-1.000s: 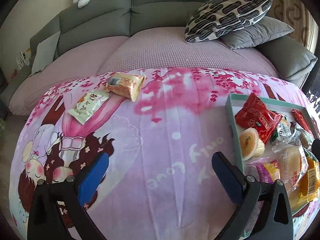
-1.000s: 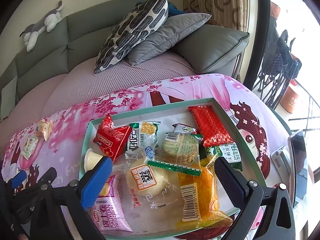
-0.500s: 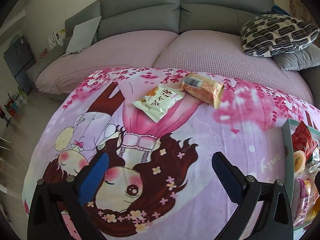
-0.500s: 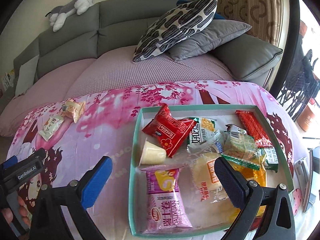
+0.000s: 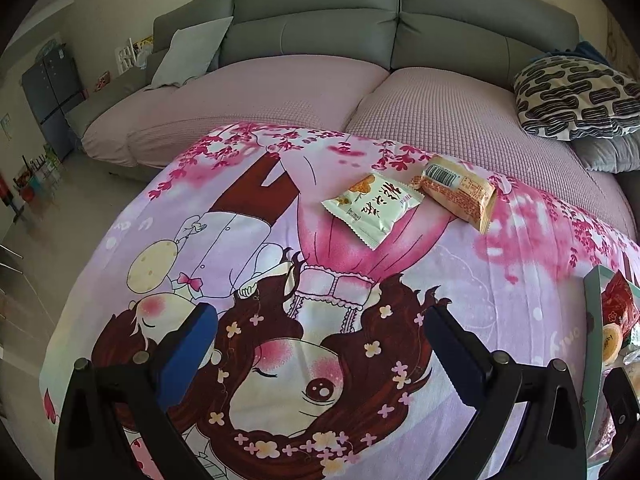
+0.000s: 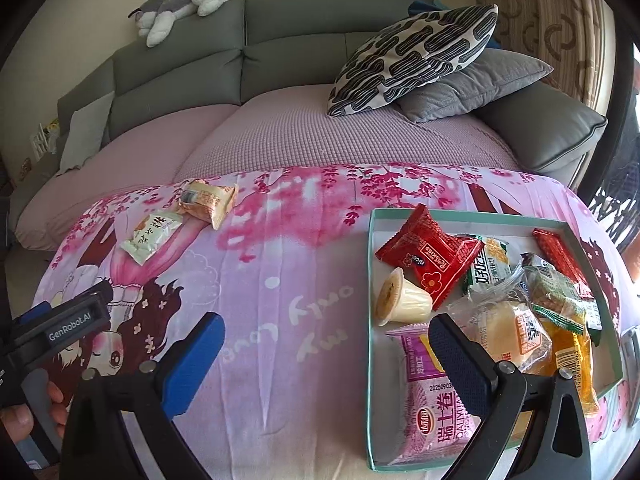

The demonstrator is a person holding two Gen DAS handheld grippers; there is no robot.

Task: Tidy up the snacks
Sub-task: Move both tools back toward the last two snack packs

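Two loose snacks lie on the pink cartoon cloth: a pale green packet (image 5: 372, 209) (image 6: 152, 236) and an orange packet (image 5: 458, 192) (image 6: 208, 202) just right of it. A teal-rimmed tray (image 6: 370, 280) (image 5: 594, 320) at the right holds several snacks, among them a red packet (image 6: 430, 266), a jelly cup (image 6: 402, 302) and a purple packet (image 6: 434, 412). My left gripper (image 5: 320, 354) hangs open and empty well short of the loose packets. My right gripper (image 6: 326, 360) is open and empty at the tray's left edge. The left gripper's body (image 6: 60, 324), held by a hand, shows in the right wrist view.
A grey sofa (image 5: 320, 28) with pink seat covers runs behind the table. A patterned pillow (image 6: 412, 60) and a grey pillow (image 6: 476, 84) lie at its right end. A plush toy (image 6: 180, 8) rests on the backrest. Floor and shelves (image 5: 40, 120) lie to the left.
Both views have swung left. The left gripper has moved left and toward the two loose packets, so the tray now sits at its right edge. The right gripper shifted left off the tray's middle.
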